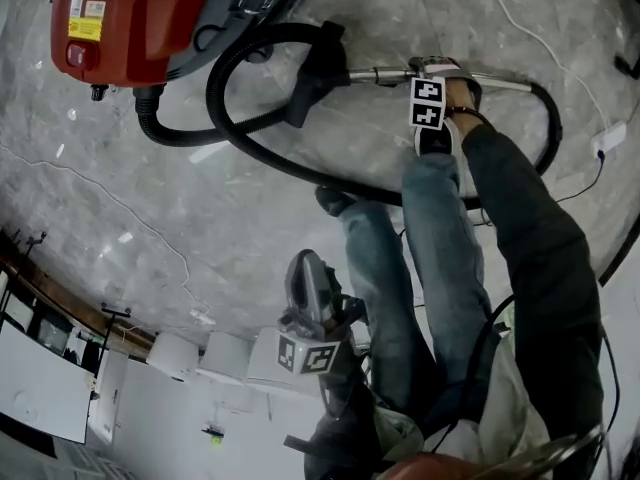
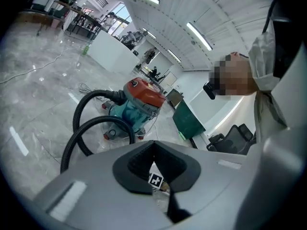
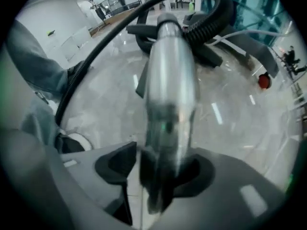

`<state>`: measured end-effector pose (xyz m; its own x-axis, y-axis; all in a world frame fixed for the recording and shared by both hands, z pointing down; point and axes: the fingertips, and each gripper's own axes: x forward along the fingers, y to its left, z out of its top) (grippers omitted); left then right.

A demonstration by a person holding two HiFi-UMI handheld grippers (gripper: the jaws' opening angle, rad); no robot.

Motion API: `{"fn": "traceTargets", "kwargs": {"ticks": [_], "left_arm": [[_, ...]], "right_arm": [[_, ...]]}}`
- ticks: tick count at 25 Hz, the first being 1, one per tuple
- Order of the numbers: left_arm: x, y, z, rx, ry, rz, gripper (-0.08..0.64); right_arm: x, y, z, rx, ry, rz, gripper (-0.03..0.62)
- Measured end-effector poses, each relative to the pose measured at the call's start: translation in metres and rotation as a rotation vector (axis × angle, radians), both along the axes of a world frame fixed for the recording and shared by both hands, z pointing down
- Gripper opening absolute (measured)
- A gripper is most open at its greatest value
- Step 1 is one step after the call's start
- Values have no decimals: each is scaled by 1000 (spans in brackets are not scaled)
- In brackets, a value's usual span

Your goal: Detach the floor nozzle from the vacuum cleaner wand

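Note:
The metal wand lies across the floor at the top of the head view. The black floor nozzle sits on its left end. My right gripper points down over the wand's middle. In the right gripper view the blurred wand runs between the jaws of my right gripper, which stand wide and open around it. My left gripper hangs low beside the person's legs, far from the wand. Seen in its own view, the left gripper is shut, with nothing between the pads.
A red vacuum cleaner stands at the top left, and its black hose loops round the nozzle. The hose also curves back from the wand's right end. A white cable and plug lie at the right. The person's legs fill the middle.

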<state>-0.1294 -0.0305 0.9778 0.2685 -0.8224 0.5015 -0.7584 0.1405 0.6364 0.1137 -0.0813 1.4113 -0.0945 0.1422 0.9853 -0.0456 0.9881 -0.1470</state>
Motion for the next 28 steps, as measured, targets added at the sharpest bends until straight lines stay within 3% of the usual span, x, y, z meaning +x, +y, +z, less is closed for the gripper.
{"fn": "traceTargets", "kwargs": {"ticks": [2, 5, 6, 9, 12, 16, 18, 21, 23, 24, 26, 28], "left_arm": [[1, -1, 5, 6, 5, -16, 3], [1, 0, 10, 0, 10, -22, 3], [2, 1, 10, -4, 15, -23, 3], [3, 2, 5, -2, 4, -14, 3], [-16, 10, -7, -9, -49, -25, 3], [-55, 30, -33, -23, -97, -74, 3], [-49, 45, -55, -2, -3, -28, 3], [3, 77, -84, -8, 283, 130, 3], [37, 94, -93, -40, 414, 199, 5], [47, 98, -96, -55, 419, 214, 36], [50, 93, -106, -68, 340, 193, 164], [42, 70, -129, -12, 273, 126, 196]], "right_arm": [[1, -2, 8, 32, 35, -5, 209], [0, -5, 6, 38, -16, 43, 205], [0, -5, 3, 21, -34, 54, 104], [-13, -9, -16, -31, -84, 32, 91], [-57, 13, -57, -67, -199, -42, 91], [-107, 72, -127, -74, -331, -228, 89], [-118, 93, -166, -46, -367, -296, 89], [-122, 109, -226, -25, -370, -342, 89], [-123, 103, -269, -4, -355, -324, 89], [-124, 97, -294, 11, -341, -298, 89], [-125, 80, -352, 51, -307, -223, 89], [-123, 58, -417, 112, -285, -138, 89]]}}
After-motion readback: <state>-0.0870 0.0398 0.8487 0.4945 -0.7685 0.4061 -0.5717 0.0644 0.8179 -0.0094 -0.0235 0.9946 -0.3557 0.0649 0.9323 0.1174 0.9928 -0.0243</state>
